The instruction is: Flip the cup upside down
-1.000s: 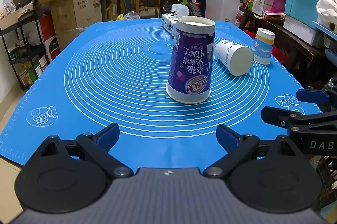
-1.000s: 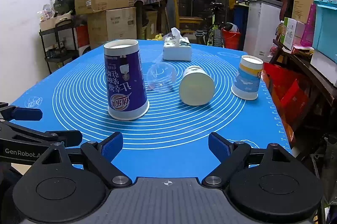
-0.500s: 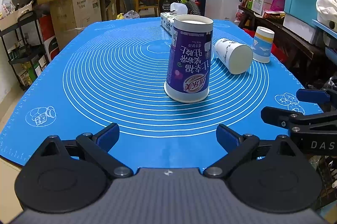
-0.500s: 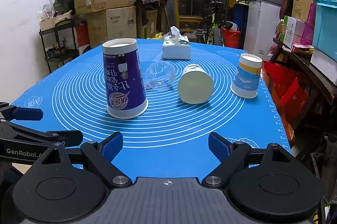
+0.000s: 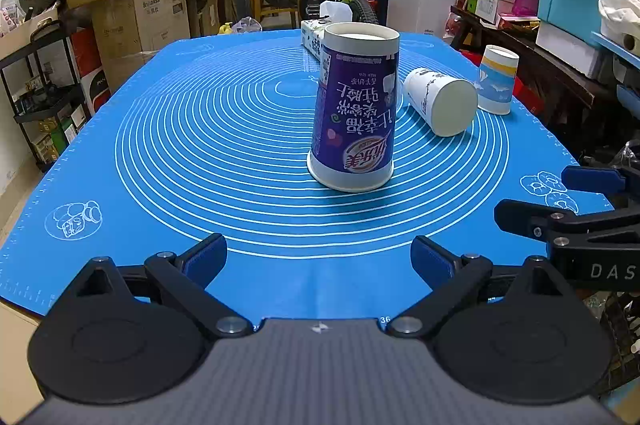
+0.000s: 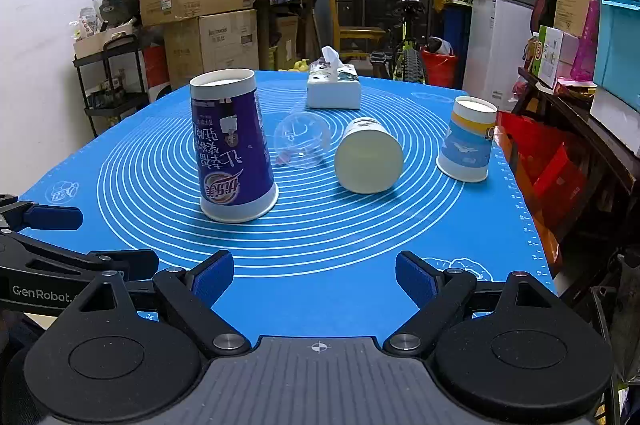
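Both grippers, left gripper and right gripper, spread; "GenRobot" marks the left one.

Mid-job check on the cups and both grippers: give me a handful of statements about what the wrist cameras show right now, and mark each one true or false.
1. The purple cup stands mouth-down on the blue mat. True.
2. The white cup stands upright. False: it lies on its side, base toward the right wrist camera.
3. The left gripper holds the purple cup. False: its jaws are open and empty, short of the cup.
4. The right gripper is open, holding nothing. True.
5. The blue-and-yellow cup lies tipped over. False: it stands inverted.
6. A clear plastic cup lies between the purple and white cups. True.
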Tool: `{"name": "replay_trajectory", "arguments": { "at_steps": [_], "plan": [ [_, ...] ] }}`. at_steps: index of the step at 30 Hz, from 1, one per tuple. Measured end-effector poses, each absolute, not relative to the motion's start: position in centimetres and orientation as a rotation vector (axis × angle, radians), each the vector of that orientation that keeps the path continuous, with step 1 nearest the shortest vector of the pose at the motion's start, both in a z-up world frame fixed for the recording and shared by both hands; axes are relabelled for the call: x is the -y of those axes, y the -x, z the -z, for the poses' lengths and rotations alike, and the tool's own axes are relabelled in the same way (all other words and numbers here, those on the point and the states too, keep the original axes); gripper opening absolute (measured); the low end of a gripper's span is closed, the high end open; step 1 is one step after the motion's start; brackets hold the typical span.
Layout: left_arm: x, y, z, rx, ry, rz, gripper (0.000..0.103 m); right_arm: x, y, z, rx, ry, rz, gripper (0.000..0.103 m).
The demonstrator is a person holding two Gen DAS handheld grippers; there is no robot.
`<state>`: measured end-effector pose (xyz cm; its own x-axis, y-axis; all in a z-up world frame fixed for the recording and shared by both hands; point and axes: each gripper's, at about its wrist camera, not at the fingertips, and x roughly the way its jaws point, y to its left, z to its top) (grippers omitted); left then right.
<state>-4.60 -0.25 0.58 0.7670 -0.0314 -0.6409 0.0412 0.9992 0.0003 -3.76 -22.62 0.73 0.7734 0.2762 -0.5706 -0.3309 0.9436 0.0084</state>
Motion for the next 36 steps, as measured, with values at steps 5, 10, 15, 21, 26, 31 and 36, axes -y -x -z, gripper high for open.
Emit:
{"name": "replay_trajectory", "arguments": {
  "at_steps": [5,10,15,21,26,31,36],
  "plan": [
    [0.39,4.58,-0.46,-0.698,-0.019,0.040,0.098,22.70,3.72,-0.67,-0.604,0.094,-0.330,0.089],
    [0.40,4.57,-0.46,-0.698,-0.019,0.040,0.098,22.69,3.72,-0.65,-0.604,0.093,-0.330,0.089],
    [0.48,4.58,-0.40,-0.698,-0.019,0.042,0.098,22.71,3.69,-0.64,-0.605,0.093,-0.329,0.089],
    [0.50,4.55,-0.38,-0.699,-0.019,0.042,0.098,22.81,3.57,-0.35,-0.610,0.090,-0.329,0.089],
    [0.52,4.56,-0.38,-0.699,-0.019,0.041,0.098,22.88,3.49,-0.26,-0.612,0.089,-0.330,0.089],
    [0.79,4.44,-0.10,-0.703,-0.024,0.042,0.098,23.04,3.42,-0.16,-0.616,0.084,-0.330,0.089],
    [1.00,4.33,0.00,-0.706,-0.028,0.043,0.098,23.21,3.38,-0.12,-0.620,0.078,-0.329,0.089]
  ]
}}
